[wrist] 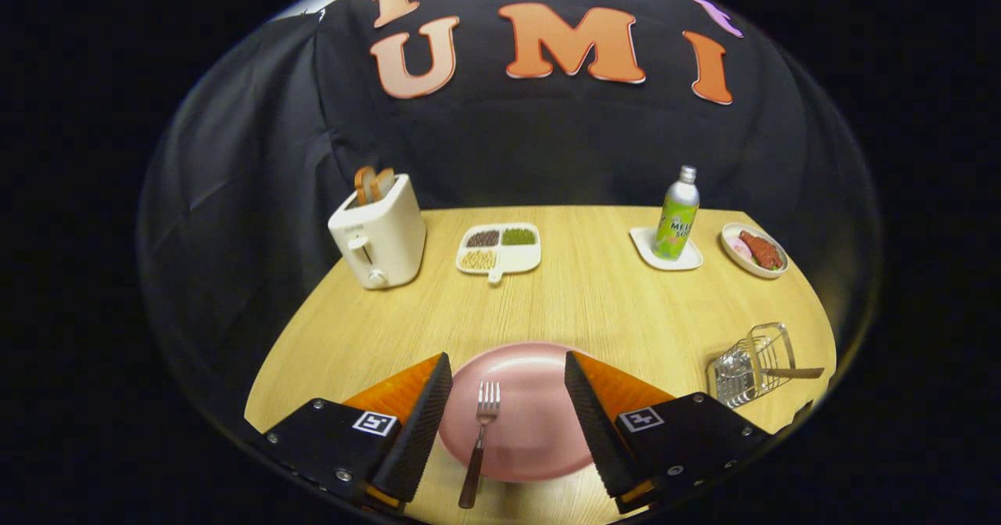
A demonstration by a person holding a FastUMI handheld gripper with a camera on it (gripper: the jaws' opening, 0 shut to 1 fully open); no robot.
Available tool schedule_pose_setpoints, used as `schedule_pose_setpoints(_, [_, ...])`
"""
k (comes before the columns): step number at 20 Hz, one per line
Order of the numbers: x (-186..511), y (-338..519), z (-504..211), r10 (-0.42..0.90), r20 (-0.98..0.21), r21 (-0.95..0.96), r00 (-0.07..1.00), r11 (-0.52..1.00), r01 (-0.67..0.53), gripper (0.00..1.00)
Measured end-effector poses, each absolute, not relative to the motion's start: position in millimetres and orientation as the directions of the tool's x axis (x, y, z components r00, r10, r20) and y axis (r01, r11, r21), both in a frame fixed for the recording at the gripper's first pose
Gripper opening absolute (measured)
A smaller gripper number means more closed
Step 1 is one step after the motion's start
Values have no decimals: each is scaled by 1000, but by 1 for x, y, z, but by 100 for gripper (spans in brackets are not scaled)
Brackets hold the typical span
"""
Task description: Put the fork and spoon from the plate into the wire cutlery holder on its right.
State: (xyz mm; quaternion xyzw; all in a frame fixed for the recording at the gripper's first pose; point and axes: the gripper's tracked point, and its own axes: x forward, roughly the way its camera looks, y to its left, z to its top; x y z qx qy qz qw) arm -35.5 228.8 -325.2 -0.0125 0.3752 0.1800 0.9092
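Jaws: spread wide, gripping nothing.
Fork: between the jaws, tines on the pink plate, handle over the near rim.
Wire holder: right of the plate, a brown handle jutting from it.
Bench: pale wood; far side carries a toaster, a divided dish, a bottle on a tray, a food dish.
Room: black cloth wall behind.

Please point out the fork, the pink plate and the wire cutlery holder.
fork (482, 425): gripper view, on its neck, between the open tool (507, 388) fingers.
pink plate (532, 431): gripper view, on its bare middle.
wire cutlery holder (749, 368): gripper view, on its wire wall.
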Motion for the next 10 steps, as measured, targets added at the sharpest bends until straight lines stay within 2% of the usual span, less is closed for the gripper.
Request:
schedule_pose_setpoints(5, [-64,233,-384,293,-821,101,490,919,-380,77])
schedule_pose_setpoints(9, [-84,237,-411,274,-886,121,374,915,-384,60])
schedule_pose_setpoints(10, [-88,236,-416,263,-898,116,352,914,-388,51])
